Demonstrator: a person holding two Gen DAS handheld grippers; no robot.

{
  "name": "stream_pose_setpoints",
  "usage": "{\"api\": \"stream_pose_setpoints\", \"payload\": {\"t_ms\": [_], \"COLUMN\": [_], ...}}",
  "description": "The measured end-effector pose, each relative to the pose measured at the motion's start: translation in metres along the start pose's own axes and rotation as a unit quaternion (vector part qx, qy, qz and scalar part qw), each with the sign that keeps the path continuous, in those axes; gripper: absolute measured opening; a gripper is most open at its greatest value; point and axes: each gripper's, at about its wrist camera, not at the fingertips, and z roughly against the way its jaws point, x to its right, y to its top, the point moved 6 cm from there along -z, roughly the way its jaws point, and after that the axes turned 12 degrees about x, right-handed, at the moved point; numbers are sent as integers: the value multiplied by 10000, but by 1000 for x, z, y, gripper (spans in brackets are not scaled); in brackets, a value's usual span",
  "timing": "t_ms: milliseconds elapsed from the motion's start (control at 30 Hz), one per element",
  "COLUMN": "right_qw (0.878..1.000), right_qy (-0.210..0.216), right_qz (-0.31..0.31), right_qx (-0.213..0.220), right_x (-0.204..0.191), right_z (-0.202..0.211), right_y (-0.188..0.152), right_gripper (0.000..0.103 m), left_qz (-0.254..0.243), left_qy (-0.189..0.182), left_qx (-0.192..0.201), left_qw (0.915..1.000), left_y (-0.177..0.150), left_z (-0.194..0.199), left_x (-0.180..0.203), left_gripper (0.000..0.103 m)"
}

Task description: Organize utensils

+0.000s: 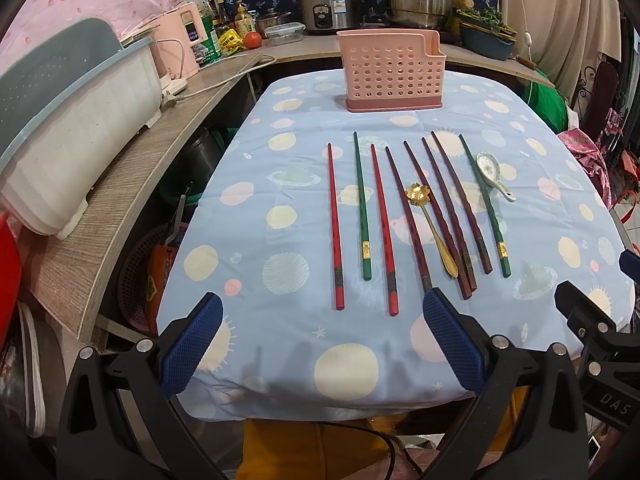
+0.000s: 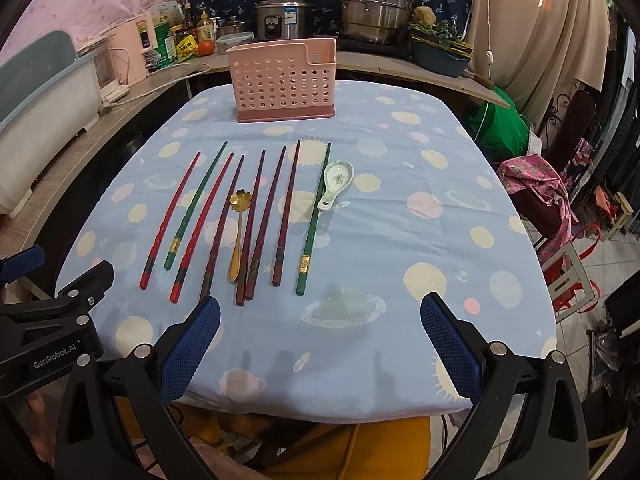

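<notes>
A pink perforated utensil holder (image 1: 391,72) (image 2: 283,82) stands at the far end of the table. Several chopsticks lie side by side in a row: red (image 1: 334,226) (image 2: 170,216), green (image 1: 360,204) (image 2: 314,222) and dark maroon (image 1: 456,204) (image 2: 287,208). A gold flower-shaped spoon (image 1: 432,228) (image 2: 237,236) lies among them. A white ceramic spoon (image 1: 493,174) (image 2: 335,184) lies at the row's right. My left gripper (image 1: 322,344) and right gripper (image 2: 320,344) are open and empty, hovering at the table's near edge.
The table has a blue dotted cloth (image 1: 288,184) (image 2: 420,240). A wooden counter (image 1: 132,184) runs along the left with a white dish rack (image 1: 76,140), a kettle and bottles. Pots (image 2: 374,8) and a rice cooker (image 2: 280,16) stand behind. Bags and chairs (image 2: 536,192) crowd the right.
</notes>
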Motion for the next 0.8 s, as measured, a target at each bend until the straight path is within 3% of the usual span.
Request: {"api": "stream_pose_setpoints", "payload": {"t_ms": [800], "right_qw": [10000], "right_qy": [15], "right_qz": [27], "right_qx": [-13], "right_x": [0], "right_z": [1], "right_y": [-2], "right_gripper": [96], "left_qz": [-6], "left_qy": [-16], "left_qx": [-14], "left_qw": [10000], "left_y": [-2], "left_z": [1], "left_x": [-3], "left_gripper": [96]}}
